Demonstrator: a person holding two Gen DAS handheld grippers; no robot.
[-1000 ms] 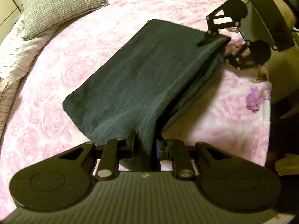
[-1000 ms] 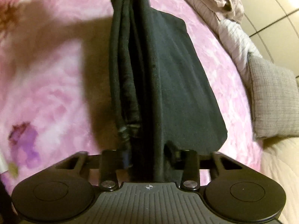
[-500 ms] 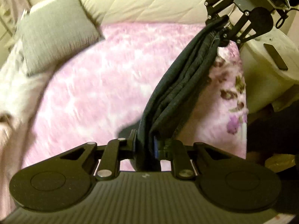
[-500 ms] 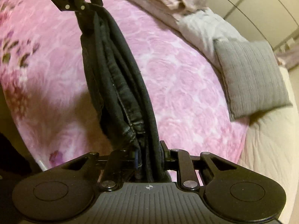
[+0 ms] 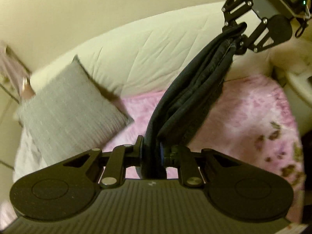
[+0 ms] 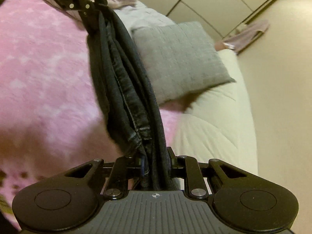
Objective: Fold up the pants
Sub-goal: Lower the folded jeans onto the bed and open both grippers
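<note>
Left wrist view: left gripper point(image 5: 152, 152) and right gripper point(image 5: 238, 32) each clamp the pants point(image 5: 191, 95).

Your left gripper point(image 5: 152, 154) is matte black — ribbed grey deck near the lens, a round disc pod on either side, angled link arms with silver screw heads. Your right gripper point(image 6: 156, 163) is built the same, with a small crosshair mark at the deck's centre. From the left wrist view, the right unit's grey body carries a tiny green light point(image 5: 303, 2) and a dangling black loop.
</note>
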